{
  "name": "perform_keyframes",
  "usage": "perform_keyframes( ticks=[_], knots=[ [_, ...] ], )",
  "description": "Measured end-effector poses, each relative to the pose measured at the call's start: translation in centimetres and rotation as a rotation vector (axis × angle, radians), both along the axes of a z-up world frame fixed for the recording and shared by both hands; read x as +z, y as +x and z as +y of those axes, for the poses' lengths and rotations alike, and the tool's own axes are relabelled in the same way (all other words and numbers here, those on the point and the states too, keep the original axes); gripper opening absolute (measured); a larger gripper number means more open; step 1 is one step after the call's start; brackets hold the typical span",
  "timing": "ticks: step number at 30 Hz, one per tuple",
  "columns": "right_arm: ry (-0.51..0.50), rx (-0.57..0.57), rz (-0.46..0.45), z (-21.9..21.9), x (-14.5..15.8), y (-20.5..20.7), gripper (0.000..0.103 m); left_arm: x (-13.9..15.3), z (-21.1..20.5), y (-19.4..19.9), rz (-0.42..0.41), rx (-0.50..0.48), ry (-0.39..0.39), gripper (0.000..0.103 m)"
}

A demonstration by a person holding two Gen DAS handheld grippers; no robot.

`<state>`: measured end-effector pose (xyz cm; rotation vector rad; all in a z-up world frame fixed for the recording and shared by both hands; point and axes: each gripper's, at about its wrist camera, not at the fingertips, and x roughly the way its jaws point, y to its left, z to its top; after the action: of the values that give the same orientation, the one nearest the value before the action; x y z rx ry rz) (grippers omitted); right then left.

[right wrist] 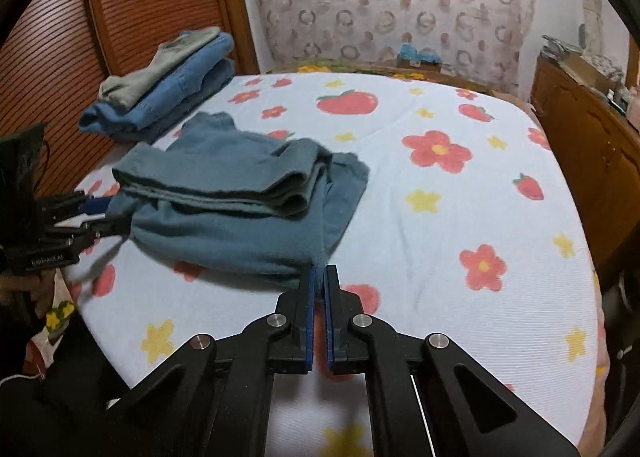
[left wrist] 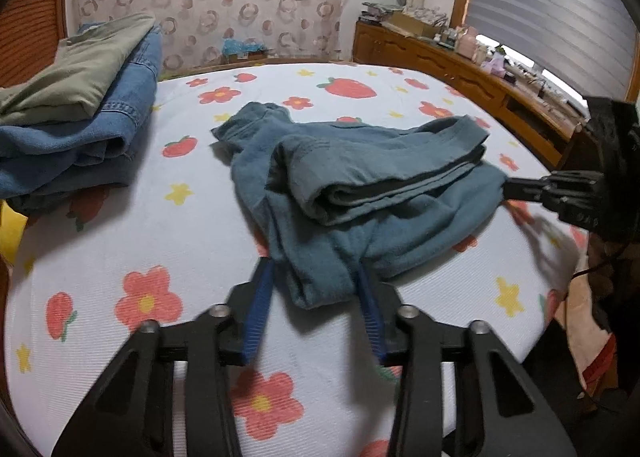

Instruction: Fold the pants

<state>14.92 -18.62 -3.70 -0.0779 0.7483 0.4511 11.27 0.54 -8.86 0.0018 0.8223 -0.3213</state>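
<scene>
On the strawberry-print bed sheet (left wrist: 360, 337), the teal pants (left wrist: 360, 185) lie partly folded beside a stack of folded clothes (left wrist: 80, 117). At the pants' near edge the left gripper (left wrist: 316, 277) stands wide around a cuff; at their side corner the right gripper (right wrist: 319, 277) pinches cloth. Likely a fold is in progress; next, the left should close before lifting.

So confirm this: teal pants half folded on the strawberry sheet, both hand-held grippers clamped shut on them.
Not quite. Only the right hand-held gripper is clamped on the teal pants. The left wrist view shows the left hand-held gripper open, its fingers straddling the pants' near edge. The strawberry sheet is right.
</scene>
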Motion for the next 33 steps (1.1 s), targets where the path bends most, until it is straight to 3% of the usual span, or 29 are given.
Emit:
perform_keyframes(
  ticks=[4,10,26,33],
  knots=[
    [0.028,0.008,-0.008,-0.3,0.3,-0.1,0.003,0.4,-0.6,-0.4,-0.024,-0.022,0.000,0.015],
    [0.048,0.024,-0.017,-0.8,0.8,-0.7,0.003,1.1,-0.5,-1.0,-0.027,-0.018,-0.012,0.013],
    [0.052,0.049,-0.024,-1.2,1.4,-3.5,0.004,1.4,-1.4,-4.2,0.001,-0.045,-0.012,0.014],
    [0.050,0.047,-0.050,-0.8,2.2,-4.3,0.006,1.4,-1.5,-4.1,0.008,-0.030,-0.001,0.033]
  ],
)
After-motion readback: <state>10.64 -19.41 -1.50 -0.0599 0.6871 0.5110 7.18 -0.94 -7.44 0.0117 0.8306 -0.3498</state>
